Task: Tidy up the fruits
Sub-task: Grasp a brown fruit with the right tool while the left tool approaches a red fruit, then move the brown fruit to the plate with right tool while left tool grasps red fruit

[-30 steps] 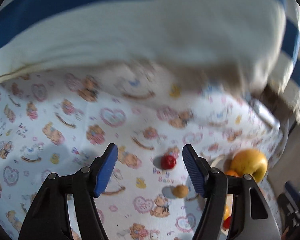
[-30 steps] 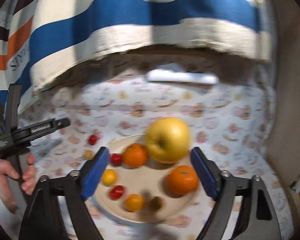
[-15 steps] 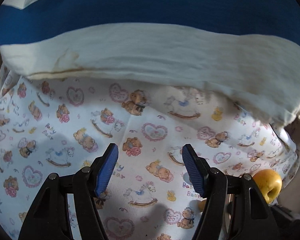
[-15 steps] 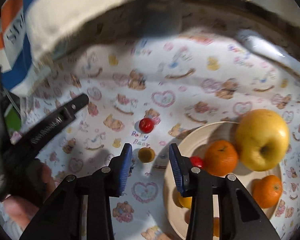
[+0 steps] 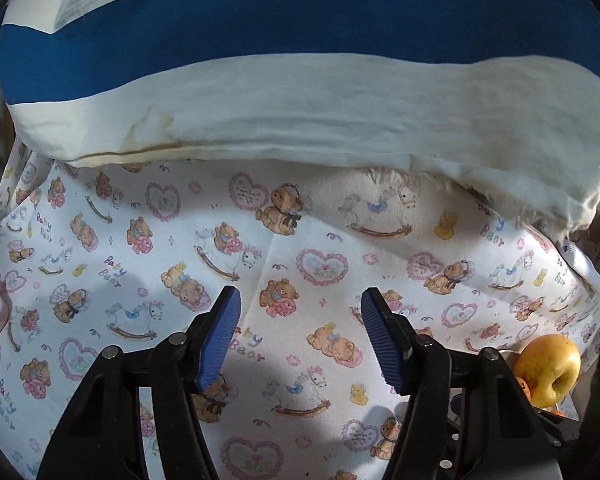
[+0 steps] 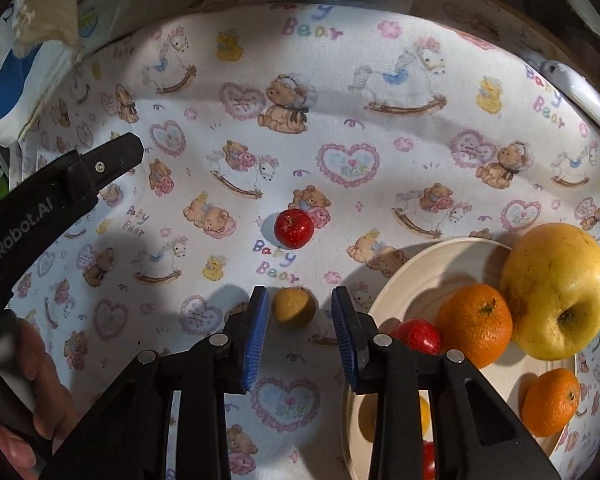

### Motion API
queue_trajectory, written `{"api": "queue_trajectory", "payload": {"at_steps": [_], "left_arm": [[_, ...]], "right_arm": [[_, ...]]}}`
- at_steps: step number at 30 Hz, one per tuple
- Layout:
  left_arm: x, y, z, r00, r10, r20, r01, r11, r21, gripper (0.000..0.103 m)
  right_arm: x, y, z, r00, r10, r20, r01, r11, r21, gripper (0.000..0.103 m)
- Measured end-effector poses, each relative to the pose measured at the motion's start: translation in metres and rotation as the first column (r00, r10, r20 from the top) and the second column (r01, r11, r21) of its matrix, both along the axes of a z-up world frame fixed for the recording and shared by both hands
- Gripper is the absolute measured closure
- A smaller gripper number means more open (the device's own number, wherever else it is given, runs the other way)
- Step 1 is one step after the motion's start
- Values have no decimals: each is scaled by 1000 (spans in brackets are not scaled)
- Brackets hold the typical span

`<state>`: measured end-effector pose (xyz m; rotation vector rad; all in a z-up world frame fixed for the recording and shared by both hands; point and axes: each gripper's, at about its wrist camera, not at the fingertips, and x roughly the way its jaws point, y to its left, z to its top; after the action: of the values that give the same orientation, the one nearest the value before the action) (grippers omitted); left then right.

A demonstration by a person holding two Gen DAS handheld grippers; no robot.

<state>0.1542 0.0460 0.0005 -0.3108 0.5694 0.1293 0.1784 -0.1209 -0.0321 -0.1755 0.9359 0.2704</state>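
My right gripper (image 6: 300,300) points down at the printed cloth (image 6: 380,120). Its jaws have just been closing, and the small tan fruit (image 6: 294,306) lies between the blue pads (image 6: 256,336); a sliver of gap shows on each side, so they do not press on it. A small red fruit (image 6: 294,228) lies on the cloth just beyond. Right of the gripper, the cream plate (image 6: 404,268) holds a yellow apple (image 6: 556,292), two oranges (image 6: 476,324) and more small fruit. My left gripper (image 5: 300,336) hangs half open over bare cloth, holding nothing. A striped cushion (image 5: 300,100) lies past it.
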Motion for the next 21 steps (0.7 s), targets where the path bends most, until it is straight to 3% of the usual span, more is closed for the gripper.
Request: {"api": "queue_trajectory", "payload": {"at_steps": [5,11,15,21], "left_arm": [[3,-2,-2,1000,-4,5,4,1000,7,42],[-1,-7,2,1000,1,19,-2,1000,24,42],[-2,-9,1,1000,-20,22,20,1000,20,44],[-11,-25,9,996,-58,68,53,996,74,47]], "right_arm": [[8,3,-7,1000,14,-19,-14,1000,-5,78],[4,-5,-4,1000,-3,19,2,999,36,78],[-15,-24,10,989,-24,146,17,999,45,78],[-34,-59,26,933,-159,322,140,987,81,78]]}}
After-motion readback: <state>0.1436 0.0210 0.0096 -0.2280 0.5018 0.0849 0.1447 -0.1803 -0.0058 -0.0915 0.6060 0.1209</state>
